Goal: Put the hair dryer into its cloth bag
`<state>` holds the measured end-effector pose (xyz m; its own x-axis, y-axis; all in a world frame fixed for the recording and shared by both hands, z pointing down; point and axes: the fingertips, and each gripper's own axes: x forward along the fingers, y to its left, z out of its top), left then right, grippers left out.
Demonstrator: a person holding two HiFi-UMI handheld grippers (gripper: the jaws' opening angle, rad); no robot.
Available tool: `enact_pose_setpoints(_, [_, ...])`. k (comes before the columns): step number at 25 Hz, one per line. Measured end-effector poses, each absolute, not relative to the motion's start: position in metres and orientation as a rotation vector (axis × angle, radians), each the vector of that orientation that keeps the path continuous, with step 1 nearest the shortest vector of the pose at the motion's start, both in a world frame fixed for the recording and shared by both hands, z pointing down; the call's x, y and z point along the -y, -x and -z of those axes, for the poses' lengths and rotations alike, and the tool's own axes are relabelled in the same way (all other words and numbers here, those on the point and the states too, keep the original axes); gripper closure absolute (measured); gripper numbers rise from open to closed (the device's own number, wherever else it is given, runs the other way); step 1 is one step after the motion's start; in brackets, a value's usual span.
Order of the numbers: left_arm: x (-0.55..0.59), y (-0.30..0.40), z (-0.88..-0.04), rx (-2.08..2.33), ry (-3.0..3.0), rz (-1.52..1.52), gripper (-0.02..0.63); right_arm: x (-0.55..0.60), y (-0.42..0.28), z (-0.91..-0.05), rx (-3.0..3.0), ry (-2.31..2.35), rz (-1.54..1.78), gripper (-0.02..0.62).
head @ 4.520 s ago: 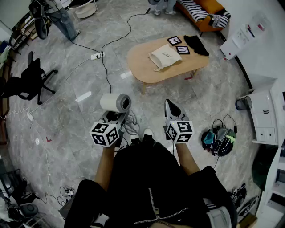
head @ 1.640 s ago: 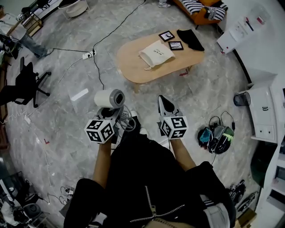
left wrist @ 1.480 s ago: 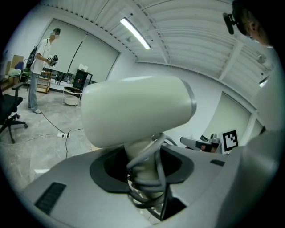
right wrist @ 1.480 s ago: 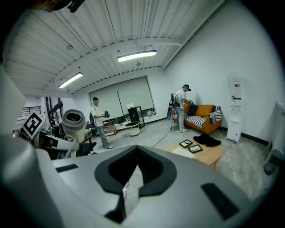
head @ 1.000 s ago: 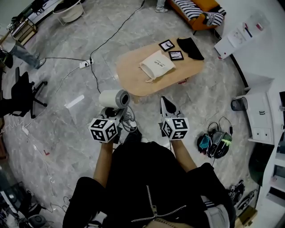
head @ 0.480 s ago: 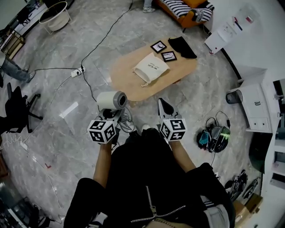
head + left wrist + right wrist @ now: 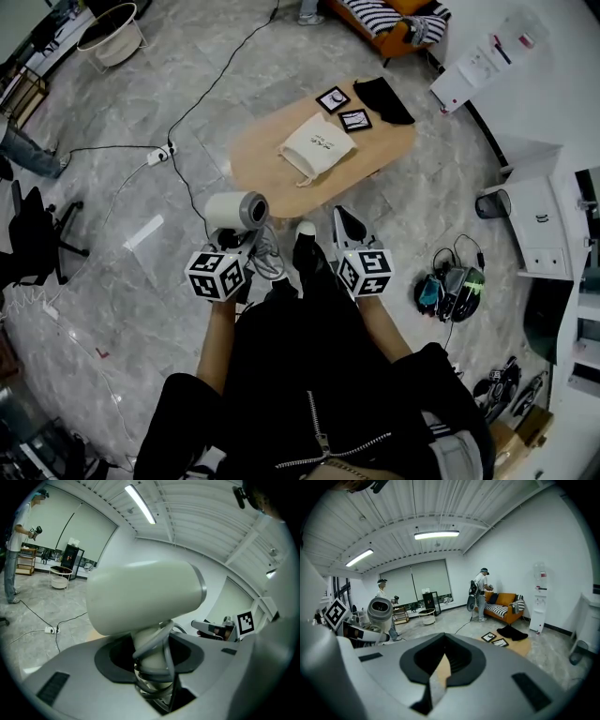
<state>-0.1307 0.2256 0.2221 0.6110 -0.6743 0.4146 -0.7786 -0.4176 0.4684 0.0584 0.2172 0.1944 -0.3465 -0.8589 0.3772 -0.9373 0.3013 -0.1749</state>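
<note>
The pale grey hair dryer (image 7: pixel 236 210) stands upright in my left gripper (image 7: pixel 241 244), whose jaws are shut on its handle, with the cord wound round it. In the left gripper view the dryer's barrel (image 7: pixel 140 595) fills the middle and the wrapped handle (image 7: pixel 152 660) sits between the jaws. My right gripper (image 7: pixel 348 223) is shut and holds nothing, level with the left one. The cream cloth bag (image 7: pixel 317 146) lies flat on the low oval wooden table (image 7: pixel 262 155), ahead of both grippers. The dryer (image 7: pixel 379 612) also shows at the left of the right gripper view.
Two small framed pictures (image 7: pixel 342 108) and a black cloth (image 7: pixel 386 99) lie at the table's far end. A power strip with cables (image 7: pixel 157 153) crosses the floor on the left. An office chair (image 7: pixel 37 234), a bin (image 7: pixel 493 203), floor bags (image 7: pixel 456 286) and an orange sofa (image 7: pixel 394 17) surround the area.
The table and bag have drawn a little nearer as the person walks toward them. A shoe has stepped forward between the grippers. Both grippers keep their hold and pose.
</note>
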Motion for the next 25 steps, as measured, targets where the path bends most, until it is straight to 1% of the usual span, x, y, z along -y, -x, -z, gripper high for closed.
enact_pose_setpoints(12, [-0.168,0.125,-0.226,1.150,-2.181,-0.248,0.422,-0.150,-0.058,-0.208,2.382,-1.613,-0.602,0.586])
enact_pose_setpoints(18, [-0.129,0.124,-0.230,1.184,-2.147,-0.255,0.422,-0.105,-0.052,-0.211,2.424,-1.517,-0.600,0.586])
enact_pose_setpoints(25, [-0.091,0.106,-0.230,1.211,-2.108,-0.253,0.422,-0.057,-0.070,-0.227,2.396,-1.438,-0.664,0.586])
